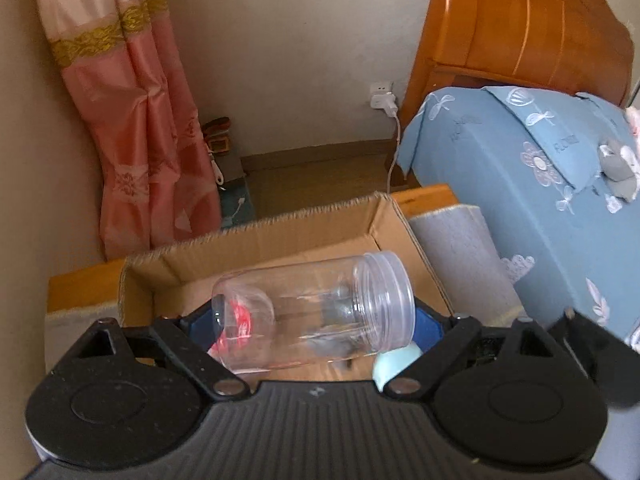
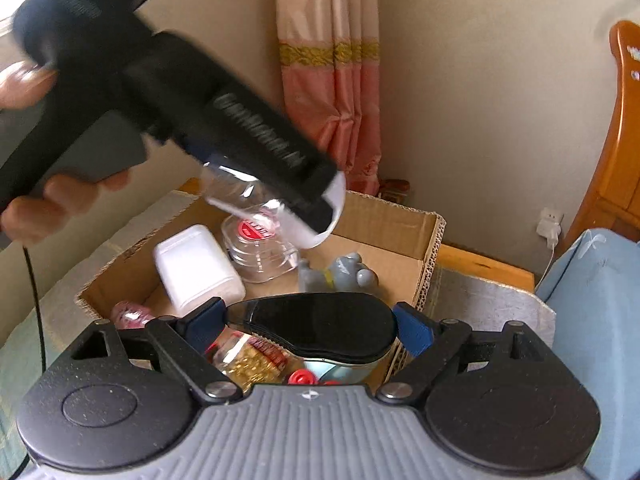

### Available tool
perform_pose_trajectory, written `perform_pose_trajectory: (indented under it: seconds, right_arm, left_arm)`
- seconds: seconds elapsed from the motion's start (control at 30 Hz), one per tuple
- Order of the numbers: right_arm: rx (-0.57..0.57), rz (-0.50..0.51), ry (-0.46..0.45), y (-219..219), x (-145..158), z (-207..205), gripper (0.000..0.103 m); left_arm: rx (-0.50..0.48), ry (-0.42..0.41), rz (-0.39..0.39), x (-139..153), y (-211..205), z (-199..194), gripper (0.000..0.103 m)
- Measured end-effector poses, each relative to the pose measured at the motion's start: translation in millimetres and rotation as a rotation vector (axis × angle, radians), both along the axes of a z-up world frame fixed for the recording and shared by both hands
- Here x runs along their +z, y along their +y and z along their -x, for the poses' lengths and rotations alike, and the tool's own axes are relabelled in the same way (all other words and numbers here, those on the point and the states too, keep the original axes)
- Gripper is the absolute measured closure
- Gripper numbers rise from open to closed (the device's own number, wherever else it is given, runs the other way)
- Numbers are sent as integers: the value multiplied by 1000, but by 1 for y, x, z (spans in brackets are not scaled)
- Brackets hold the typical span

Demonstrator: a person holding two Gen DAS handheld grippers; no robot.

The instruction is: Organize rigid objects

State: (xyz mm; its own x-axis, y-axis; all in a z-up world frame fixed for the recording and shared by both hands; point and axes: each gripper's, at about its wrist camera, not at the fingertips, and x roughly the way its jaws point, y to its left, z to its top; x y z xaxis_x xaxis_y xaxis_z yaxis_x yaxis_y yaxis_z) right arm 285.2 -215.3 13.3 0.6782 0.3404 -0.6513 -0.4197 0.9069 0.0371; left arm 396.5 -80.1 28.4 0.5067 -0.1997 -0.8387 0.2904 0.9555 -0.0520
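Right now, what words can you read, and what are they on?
Nothing reads clearly.
Blue bed sheet: grey printed words, too small.
Left gripper casing: raised lettering, blurred.
Red lid inside the cardboard box: white letters, blurred.

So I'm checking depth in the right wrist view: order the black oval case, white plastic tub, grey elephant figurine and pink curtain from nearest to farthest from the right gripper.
1. Black oval case, between the right gripper's fingers.
2. Grey elephant figurine, just beyond, in the cardboard box.
3. White plastic tub, left in the box; close to the figurine.
4. Pink curtain, back wall.
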Motion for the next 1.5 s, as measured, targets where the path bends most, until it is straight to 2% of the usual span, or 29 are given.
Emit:
perform_pose_trajectory:
  seconds: [0.23, 0.33, 0.43, 0.67, 0.97, 1.07, 1.17, 1.37, 1.5]
  right_arm:
    - [-27, -14, 24, -6, -9, -19, 10]
    - [-39, -18, 23, -5, -12, -24, 10]
    - [-51, -30, 30, -7, -15, -26, 0]
    - [-79, -17, 23, -14, -10, -13, 0]
    - [-119, -28, 16, -16, 11, 19, 0]
    - [-116, -25, 3, -12, 19, 36, 0]
    - [-119, -19, -19, -9, 27, 56, 0]
    - [-181, 31, -50, 1, 38, 95, 0]
    - [-283, 49, -30, 0, 38, 117, 0]
  left_arm:
    - [14, 41, 0, -22, -20, -35, 11]
    - [25, 31, 5, -31, -23, -43, 10]
    - [18, 47, 38, -35, -25, -48, 10]
    - [0, 4, 7, -21, -20, -33, 10]
    - [6, -136, -15, 24, 4, 20, 8]
    - [14, -200, -27, 39, 16, 47, 4]
    - [24, -273, -51, 48, 24, 79, 3]
    - [42, -367, -120, 48, 35, 154, 1]
    - [126, -339, -95, 29, 52, 200, 1]
